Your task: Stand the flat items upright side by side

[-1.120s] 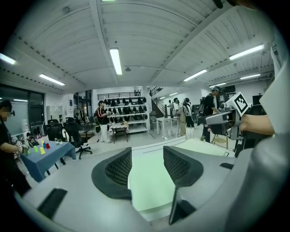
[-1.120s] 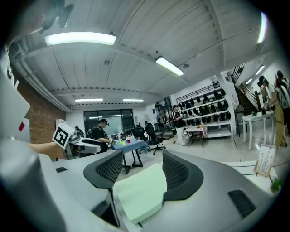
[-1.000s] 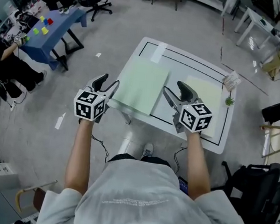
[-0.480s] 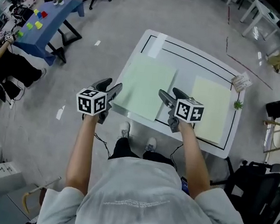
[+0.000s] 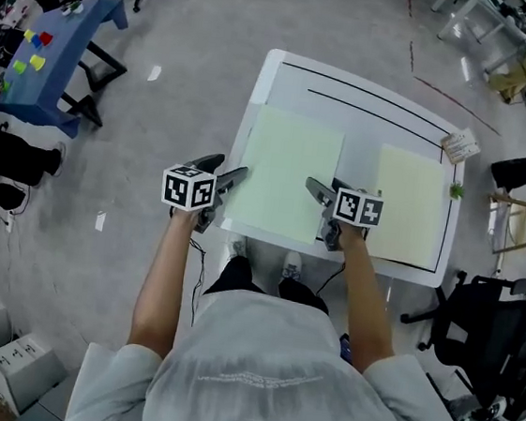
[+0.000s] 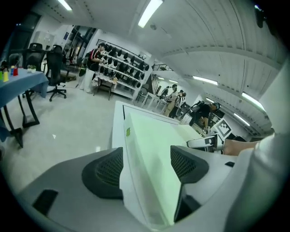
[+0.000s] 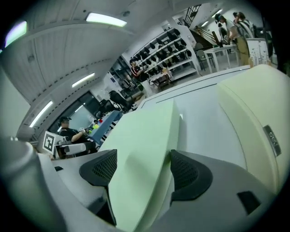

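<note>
The left gripper [image 5: 224,170] is standing released. Its jaws have just been opening, and the near left edge of the green pad [image 5: 286,172] is showing between them, unpressed. The right gripper [image 5: 327,191] is likewise standing released, its jaws also just opening, and is straddling the near right edge of the same pad. The green pad is lying flat on the left half of the tabletop [image 5: 367,122]. The yellowish pad [image 5: 409,205] is lying flat on the right half, beside the green pad and apart from it.

Judged step: both grippers are lining up to take the green pad by its near edge and tip it upright.
- Keep seating the edge deep between the jaws before closing, since the pad is looking thick and soft and a shallow bite is likely to slip.
- Be closing both sides together.
- Be pivoting the pad about its far edge, so it is not sliding toward the yellowish pad.

The head view alone is showing both pads whole and the card [image 5: 460,144] at the tabletop's far right corner. Only the gripper views are showing the pad edge between the jaws. The right gripper view is also showing the yellowish pad's rounded thickness.
</note>
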